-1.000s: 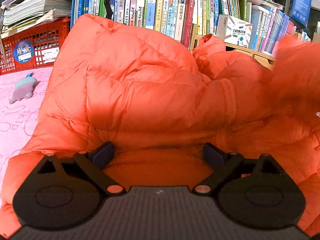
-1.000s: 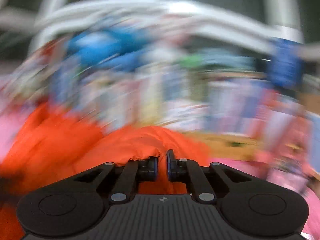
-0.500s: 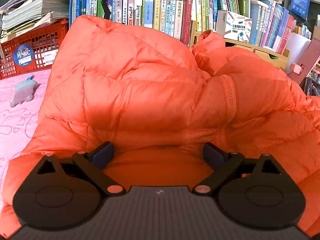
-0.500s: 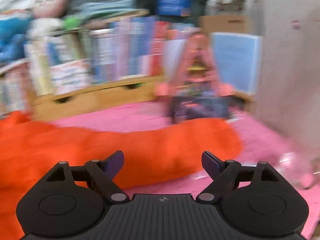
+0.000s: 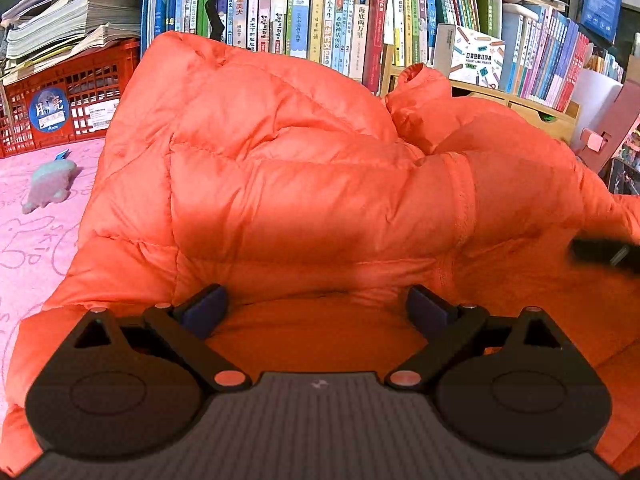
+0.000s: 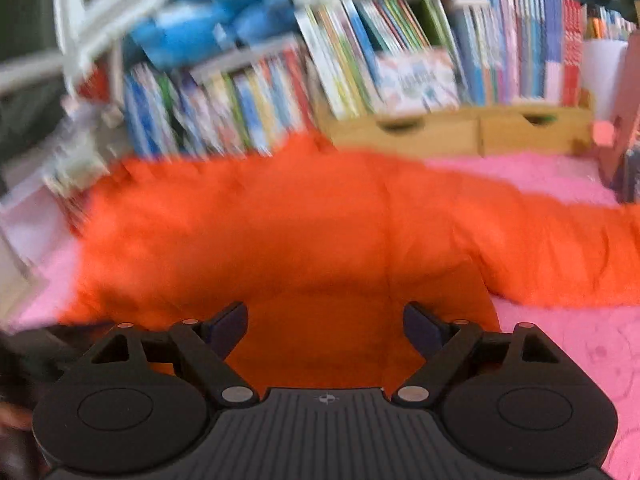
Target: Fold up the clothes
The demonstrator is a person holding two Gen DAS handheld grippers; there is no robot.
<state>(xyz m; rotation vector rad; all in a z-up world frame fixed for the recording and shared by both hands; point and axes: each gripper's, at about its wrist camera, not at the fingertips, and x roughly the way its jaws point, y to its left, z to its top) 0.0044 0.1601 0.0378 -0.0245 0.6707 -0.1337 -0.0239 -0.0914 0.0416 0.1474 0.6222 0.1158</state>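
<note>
A puffy orange down jacket [image 5: 300, 184] lies heaped on the pink bed cover [image 5: 36, 232]. My left gripper [image 5: 318, 312] is open at the jacket's near edge, with orange fabric lying between its wide-apart pads. In the blurred right wrist view the jacket [image 6: 280, 232] spreads across the cover [image 6: 560, 352], one sleeve [image 6: 560, 248] stretching out to the right. My right gripper [image 6: 326, 324] stands wide, its jaws closing. Jacket fabric lies between the pads, which do not press on it.
Packed bookshelves [image 5: 320, 20] run behind the jacket, with a red crate [image 5: 60, 108] of papers at the left. A small grey toy [image 5: 50, 184] lies on the cover. Wooden drawers [image 6: 480, 132] stand at the back right. A blurred black shape [image 5: 604, 254] shows at the right edge.
My right gripper let go of the orange fabric and opened wide, swung right, then came back over the jacket, lower. The raised sleeve has dropped onto the cover. The left gripper stayed put.
</note>
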